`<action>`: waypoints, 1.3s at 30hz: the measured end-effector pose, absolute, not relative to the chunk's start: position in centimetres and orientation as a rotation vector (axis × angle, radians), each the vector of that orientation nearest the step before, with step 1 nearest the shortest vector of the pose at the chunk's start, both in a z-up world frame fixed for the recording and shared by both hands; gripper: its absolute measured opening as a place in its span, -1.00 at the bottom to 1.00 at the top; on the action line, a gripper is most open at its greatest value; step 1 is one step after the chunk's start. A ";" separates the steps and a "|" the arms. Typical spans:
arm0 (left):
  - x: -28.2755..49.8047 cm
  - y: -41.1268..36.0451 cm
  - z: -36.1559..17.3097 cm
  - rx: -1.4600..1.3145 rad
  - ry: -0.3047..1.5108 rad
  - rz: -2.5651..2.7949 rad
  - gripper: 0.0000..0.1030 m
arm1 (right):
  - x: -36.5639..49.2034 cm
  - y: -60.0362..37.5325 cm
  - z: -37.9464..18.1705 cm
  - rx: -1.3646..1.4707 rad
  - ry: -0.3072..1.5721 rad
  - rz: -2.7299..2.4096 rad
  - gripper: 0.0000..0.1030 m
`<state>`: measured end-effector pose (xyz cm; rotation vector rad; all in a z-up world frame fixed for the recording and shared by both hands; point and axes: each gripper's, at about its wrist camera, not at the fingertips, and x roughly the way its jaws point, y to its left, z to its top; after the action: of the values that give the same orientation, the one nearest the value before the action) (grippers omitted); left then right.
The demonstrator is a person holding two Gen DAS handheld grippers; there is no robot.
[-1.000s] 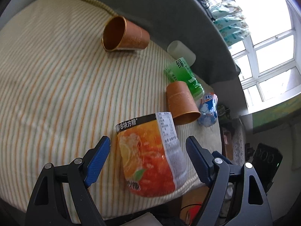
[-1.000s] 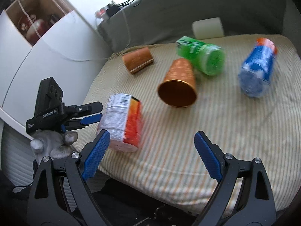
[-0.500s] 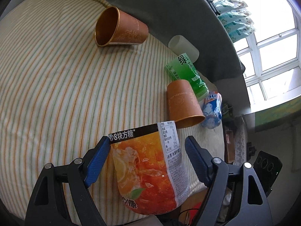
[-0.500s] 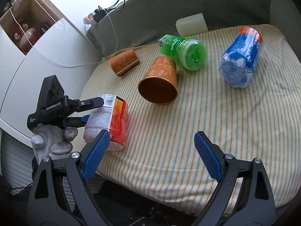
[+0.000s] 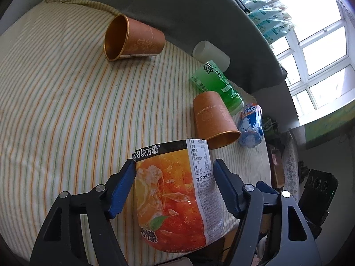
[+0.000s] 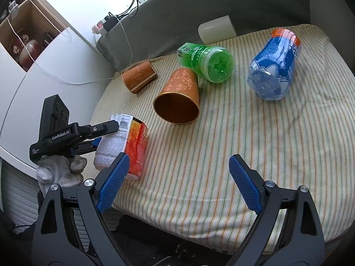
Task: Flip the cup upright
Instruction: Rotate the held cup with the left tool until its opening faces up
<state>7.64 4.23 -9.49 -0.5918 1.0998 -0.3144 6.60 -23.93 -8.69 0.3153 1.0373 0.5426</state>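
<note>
Several cups lie on their sides on a striped cushion (image 5: 66, 115). My left gripper (image 5: 175, 177) has its blue pads on both sides of an orange iced-tea cup (image 5: 175, 188), touching or nearly touching it; the same cup shows in the right wrist view (image 6: 124, 146) with the left gripper (image 6: 97, 136) at it. A copper paper cup (image 5: 213, 119) (image 6: 179, 99) lies just beyond it. A second copper cup (image 5: 133, 38) (image 6: 138, 77) lies at the cushion's far side. My right gripper (image 6: 177, 181) is open and empty above the cushion's front edge.
A green cup (image 6: 206, 62), a blue cup (image 6: 275, 66) and a white cup (image 6: 216, 31) also lie on the cushion, by the grey backrest (image 6: 244, 2). A white cabinet (image 6: 33, 84) stands left. A window (image 5: 315, 44) is to one side.
My left gripper has moved forward around the orange iced-tea cup and its jaws have narrowed onto it. My right gripper has moved slightly closer to the cushion, still open.
</note>
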 end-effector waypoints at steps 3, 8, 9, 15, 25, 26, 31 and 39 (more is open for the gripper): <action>7.8 4.0 -9.7 -0.568 1.113 -0.329 0.38 | 6.6 -24.0 -8.7 0.316 1.037 0.540 0.81; 7.6 3.6 -8.9 -0.535 1.085 -0.334 0.36 | 6.4 -24.2 -8.6 0.325 1.027 0.532 0.81; 7.5 3.5 -8.7 -0.528 1.071 -0.333 0.36 | 6.4 -24.2 -8.5 0.325 1.024 0.529 0.81; 6.0 2.6 -6.5 -0.411 0.923 -0.298 0.33 | 6.5 -24.4 -8.7 0.323 1.027 0.526 0.81; 3.9 -1.2 -6.0 -0.180 0.814 -0.273 0.33 | 6.7 -24.3 -8.9 0.324 1.031 0.527 0.81; 3.9 -1.3 -6.0 -0.177 0.813 -0.273 0.33 | 6.7 -24.3 -8.9 0.321 1.028 0.527 0.81; 3.5 -1.6 -6.0 -0.171 0.810 -0.275 0.32 | 6.6 -24.6 -8.7 0.322 1.018 0.521 0.81; 2.2 -3.0 -6.0 -0.123 0.794 -0.288 0.32 | 6.2 -24.7 -8.6 0.321 1.010 0.518 0.81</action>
<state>2.19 -2.97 -5.95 -0.1227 0.7944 -0.2876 6.19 -24.67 -8.55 0.3208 1.0103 0.5181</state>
